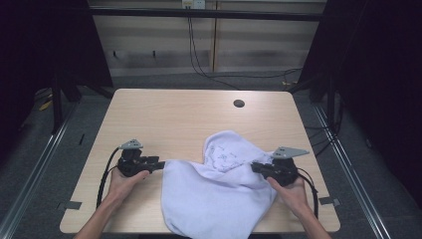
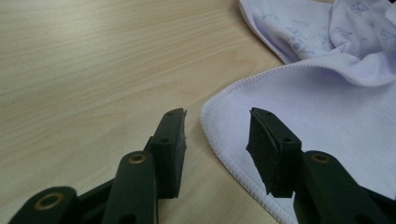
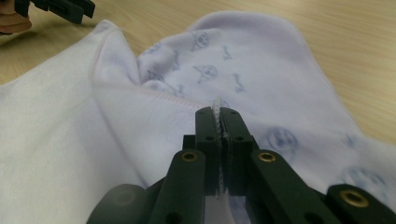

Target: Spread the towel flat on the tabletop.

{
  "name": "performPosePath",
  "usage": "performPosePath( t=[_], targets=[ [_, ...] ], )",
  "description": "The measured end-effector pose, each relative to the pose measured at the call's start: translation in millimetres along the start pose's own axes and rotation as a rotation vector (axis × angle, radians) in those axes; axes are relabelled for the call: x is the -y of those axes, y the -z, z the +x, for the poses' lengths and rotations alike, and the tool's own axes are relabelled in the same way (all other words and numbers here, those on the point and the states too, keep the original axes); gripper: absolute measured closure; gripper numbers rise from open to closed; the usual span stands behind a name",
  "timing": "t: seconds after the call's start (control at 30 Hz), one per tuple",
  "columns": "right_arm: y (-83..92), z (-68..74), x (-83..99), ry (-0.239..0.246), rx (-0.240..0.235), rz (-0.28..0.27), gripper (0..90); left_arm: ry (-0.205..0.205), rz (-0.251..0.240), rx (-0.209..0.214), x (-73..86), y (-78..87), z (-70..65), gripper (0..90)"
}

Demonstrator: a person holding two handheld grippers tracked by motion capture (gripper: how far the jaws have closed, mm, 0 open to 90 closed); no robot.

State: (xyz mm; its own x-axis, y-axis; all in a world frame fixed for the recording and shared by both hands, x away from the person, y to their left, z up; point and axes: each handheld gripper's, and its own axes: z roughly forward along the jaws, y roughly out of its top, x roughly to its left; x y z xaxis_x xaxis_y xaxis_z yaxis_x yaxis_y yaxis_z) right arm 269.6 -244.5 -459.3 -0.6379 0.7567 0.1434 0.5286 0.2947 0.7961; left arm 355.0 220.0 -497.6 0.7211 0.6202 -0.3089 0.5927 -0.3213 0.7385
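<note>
The right hand-held gripper (image 3: 218,122) is clenched on the hem of the printed white cloth (image 1: 214,194). The left hand-held gripper (image 2: 215,135), at nine o'clock of the cloth, stands released astride its corner. The grasping step seems half done; next, the left likely must close on that corner.

High view: table (image 1: 174,114) evenly lit from above, soft light, no hard glare; surroundings left and right fall into near black, back wall dim. Faint soft shadows under the cloth (image 1: 219,194) and hands. Picture a bit soft and grainy, low detail. Left gripper view: bright, warm, wood grain sharp mid-frame, near jaws slightly soft, cloth whites close to clipping at top right. Right gripper view: jaws at the bottom blurred, cloth print sharper farther off, top edge soft, mild haze overall
</note>
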Motion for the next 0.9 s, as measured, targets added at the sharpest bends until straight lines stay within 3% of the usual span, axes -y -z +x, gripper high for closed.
performPosePath(
  t=[0.23, 0.43, 0.53, 0.6, 0.63, 0.7, 0.77, 0.83, 0.9],
  targets=[
    [26.4, -18.0, 32.4, -0.068, 0.054, 0.03, 87.4, -0.065, 0.047, -0.009, -5.5, -20.0, -8.2, 52.7],
    [24.8, -18.3, 33.8, -0.057, 0.053, 0.039, 87.4, -0.089, 0.072, 0.041, -10.3, -33.5, -16.7, 48.8],
    [23.2, -17.6, 34.2, -0.055, 0.051, 0.049, 87.3, -0.141, 0.069, 0.027, -12.3, -41.4, -23.2, 49.4],
    [23.4, -17.4, 34.4, -0.052, 0.046, 0.047, 87.3, -0.185, 0.071, -0.012, -13.3, -45.4, -29.1, 58.8],
    [23.8, -17.2, 34.4, -0.054, 0.045, 0.048, 87.3, -0.2, 0.075, 0.002, -13.4, -47.3, -32.0, 63.9],
    [23.9, -17.5, 35.0, -0.053, 0.047, 0.052, 87.3, -0.244, 0.088, -0.019, -12.8, -49.0, -40.6, 74.9],
    [25.0, -17.1, 35.8, -0.057, 0.045, 0.052, 87.3, -0.265, 0.106, -0.013, -12.0, -48.9, -47.4, 85.6],
    [25.8, -16.9, 36.4, -0.056, 0.043, 0.052, 87.3, -0.24, 0.121, 0.014, -12.2, -47.7, -47.7, 88.0],
    [27.6, -16.8, 36.0, -0.058, 0.045, 0.049, 87.3, -0.206, 0.094, 0.041, -13.5, -40.4, -45.0, 88.4]
  ],
)
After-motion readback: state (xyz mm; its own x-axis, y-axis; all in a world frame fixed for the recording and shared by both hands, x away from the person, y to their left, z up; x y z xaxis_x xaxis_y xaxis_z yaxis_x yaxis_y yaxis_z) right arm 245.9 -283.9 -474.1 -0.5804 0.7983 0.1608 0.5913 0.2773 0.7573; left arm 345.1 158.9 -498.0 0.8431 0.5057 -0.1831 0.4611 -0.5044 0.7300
